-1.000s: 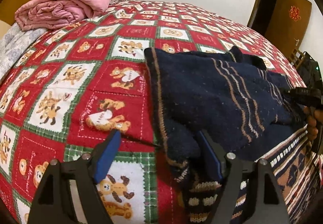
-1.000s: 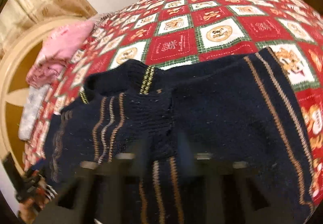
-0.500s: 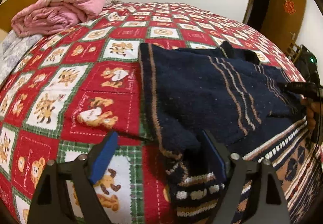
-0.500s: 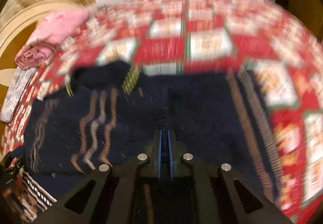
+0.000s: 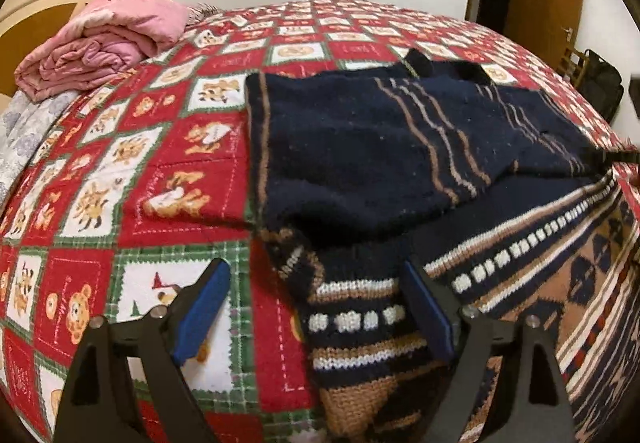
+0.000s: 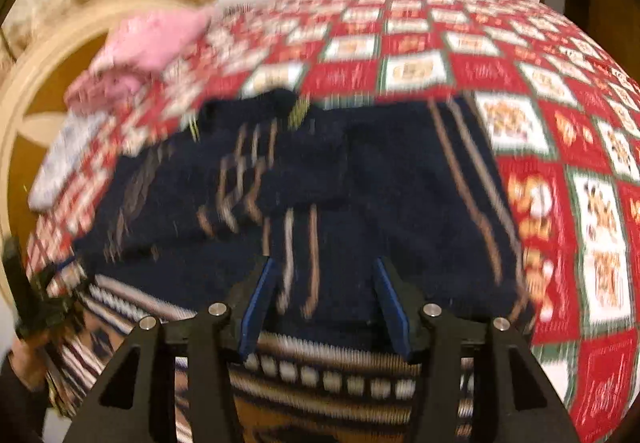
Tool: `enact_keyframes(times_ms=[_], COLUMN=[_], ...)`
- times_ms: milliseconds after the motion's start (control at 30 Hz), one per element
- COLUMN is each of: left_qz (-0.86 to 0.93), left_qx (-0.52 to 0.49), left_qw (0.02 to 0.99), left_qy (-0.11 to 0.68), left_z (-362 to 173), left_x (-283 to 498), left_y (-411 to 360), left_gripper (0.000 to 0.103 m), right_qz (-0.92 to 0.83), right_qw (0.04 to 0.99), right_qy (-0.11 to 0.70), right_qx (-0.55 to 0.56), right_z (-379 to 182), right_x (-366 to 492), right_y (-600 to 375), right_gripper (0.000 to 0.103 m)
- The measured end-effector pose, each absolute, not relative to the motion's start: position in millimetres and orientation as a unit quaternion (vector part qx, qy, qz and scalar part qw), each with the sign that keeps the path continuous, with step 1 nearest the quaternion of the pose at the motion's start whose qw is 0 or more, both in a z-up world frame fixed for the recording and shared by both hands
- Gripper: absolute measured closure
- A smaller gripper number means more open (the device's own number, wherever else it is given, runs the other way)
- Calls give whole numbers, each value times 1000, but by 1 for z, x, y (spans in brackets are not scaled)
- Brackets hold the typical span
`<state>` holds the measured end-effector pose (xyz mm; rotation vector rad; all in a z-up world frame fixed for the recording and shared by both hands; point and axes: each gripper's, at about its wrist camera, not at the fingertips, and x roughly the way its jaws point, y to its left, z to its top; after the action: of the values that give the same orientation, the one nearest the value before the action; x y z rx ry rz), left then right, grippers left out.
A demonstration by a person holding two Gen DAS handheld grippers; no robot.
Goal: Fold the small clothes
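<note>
1. Left wrist view: the left gripper (image 5: 316, 307) has its blue-padded jaws spread and widening further, gripping nothing. The patterned hem lies loosely between them, the pads not pressing it.
2. The right gripper (image 6: 324, 303) is opening, its pads standing clear over cloth and holding nothing.
3. The navy knitted sweater with tan stripes (image 5: 380, 147) lies in the middle of the bed, its upper part folded down over its brown-and-white patterned hem (image 5: 360, 319).
4. To finish the fold well, I would pinch thick knit edges squarely and keep the layers aligned; the wool looks soft, bulky and prone to sagging.
5. Beyond lie the red teddy-bear quilt (image 5: 132, 171) and the crumpled pink blanket (image 5: 104, 47).
</note>
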<state>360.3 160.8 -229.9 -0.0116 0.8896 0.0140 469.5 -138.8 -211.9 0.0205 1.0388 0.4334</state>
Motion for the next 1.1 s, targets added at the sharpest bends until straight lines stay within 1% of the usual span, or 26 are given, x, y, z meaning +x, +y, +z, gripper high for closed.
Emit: enact_keyframes(times_ms=[67,267,400,567,733,933,1100], left_qz=[6,2,1,-9,-11,-13,-13], left_qx=[-16,-41,-53,-48,-51,-69,-62], left_qw=[901,897,899,904,907,904,910], left_qy=[433,441,435,424,418,421,411], left_z=[-229,-233,-221,-207,-202,-207,-203], left_x=[358,351,330,286,244,211,187], left_y=[161,163,163,158,155,148,135], left_gripper=[14,14,14,14,14,14,14], right_qz=[202,219,220,227,227,184,143], right_qw=[839,842,838,856,866,882,891], right_qy=[505,494,497,464,444,430,425], right_qx=[-4,-9,49,25,40,59,68], right_z=[-224,-231,-210,-182,-162,-152,-143], right_x=[464,455,443,386,329,261,216], right_y=[-140,-147,-160,-186,-242,-313,-358], right_gripper=[50,50,49,49,49,49,49])
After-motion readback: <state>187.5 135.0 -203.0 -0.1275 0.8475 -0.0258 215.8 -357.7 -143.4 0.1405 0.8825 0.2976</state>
